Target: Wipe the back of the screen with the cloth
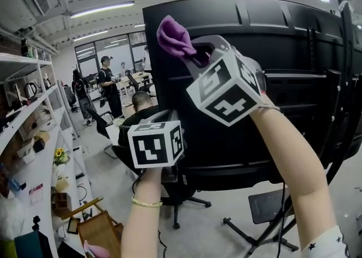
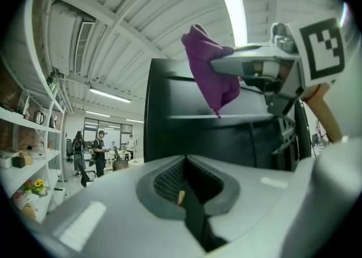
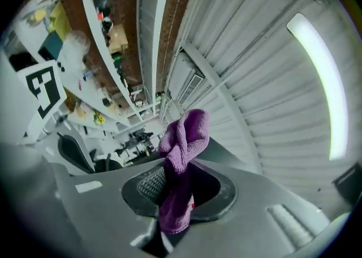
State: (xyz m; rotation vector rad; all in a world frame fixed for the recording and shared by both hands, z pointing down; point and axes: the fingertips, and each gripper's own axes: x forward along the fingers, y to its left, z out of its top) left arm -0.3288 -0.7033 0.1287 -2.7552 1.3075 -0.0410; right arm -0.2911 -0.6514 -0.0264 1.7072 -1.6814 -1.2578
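**Head view: purple cloth [image 1: 176, 37] up at the top-left corner of the screen [image 1: 294, 98] back, wipe looks barely begun**

Right gripper [image 3: 175, 194] has its jaws clenched on the cloth. Its own view shows the fabric pinched mid-length, with a bunched knot poking past the tips and a short tail hanging back.

In the head view that bunch sits upper centre of the frame, right at the panel's top-left corner. Whether it actually touches the black surface, cannot tell. The left gripper view shows it hanging in front of the upper edge.

Left gripper [image 2: 189, 194] is lower centre-left in the head view, near the screen's left edge. Its jaws are pressed together with nothing between them, so it is idle and not bracing anything.

The ribbed back fills the right half of the frame, and my guess is almost all of it is left to wipe.

Risks from here:
- Only a small wad sticks out, so a hard press could put the jaw tips on the plastic and scratch it.
- The wad could snag on the ribs and slots across the panel, and the cloth could drag out of the pinch and drop.
- Nothing steadies the screen. A firm push up high could rock it on the stand legs [image 1: 255, 239] at lower right.
- A bunched cloth covers a narrow strip, so streaks and missed bands are likely.
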